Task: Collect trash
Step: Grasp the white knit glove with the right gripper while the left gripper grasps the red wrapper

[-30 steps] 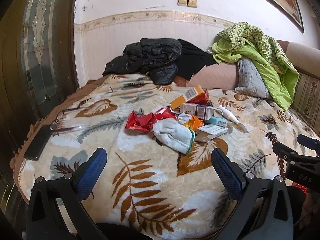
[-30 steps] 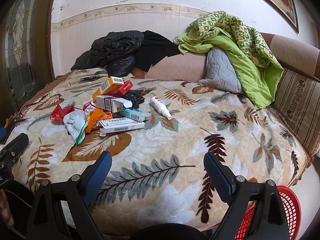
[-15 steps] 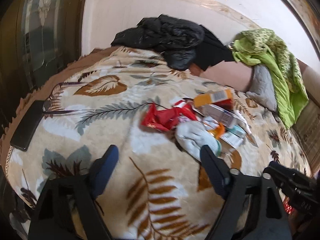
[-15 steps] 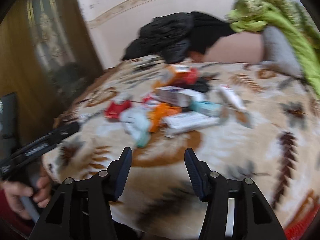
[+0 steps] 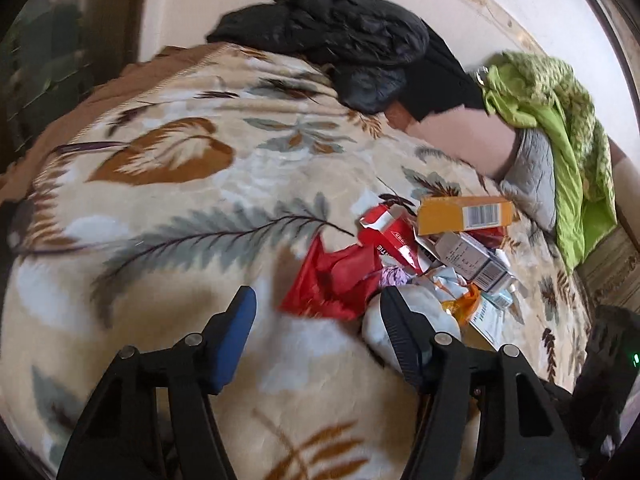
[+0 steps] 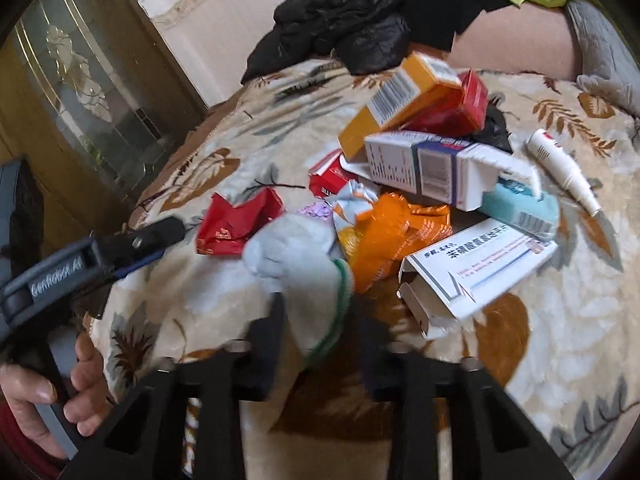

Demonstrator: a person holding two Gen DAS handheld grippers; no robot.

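I judge the collecting as barely begun – the whole heap of litter lies on the bed (image 5: 192, 208), on its leaf-patterned blanket, and no bin shows in either view. My right hand-held gripper (image 6: 318, 314) has just been closing and is now clenched; its fingers are blurred, but the green-cuffed edge of the white sock (image 6: 296, 264) sits between them, so I read it as pinched there, though I cannot be sure how firm the hold is. The sock rests at the near edge of the heap, touching the red wrapper (image 5: 332, 280) and the crumpled orange foil packet (image 6: 392, 232). My left hand-held gripper (image 5: 316, 300) has also been closing but stands released, with nothing pressed between its fingers – the red wrapper lies just ahead of the gap. Everything else is untouched: the orange carton (image 5: 464, 214) leaning on a red box (image 6: 460, 108), the white and blue carton (image 6: 432, 168), the teal box (image 6: 520, 208), the opened white medicine carton (image 6: 480, 268) and the white tube (image 6: 560, 164) a little apart from the others. The black jacket (image 5: 340, 32) at the far side looks like no part of the job.
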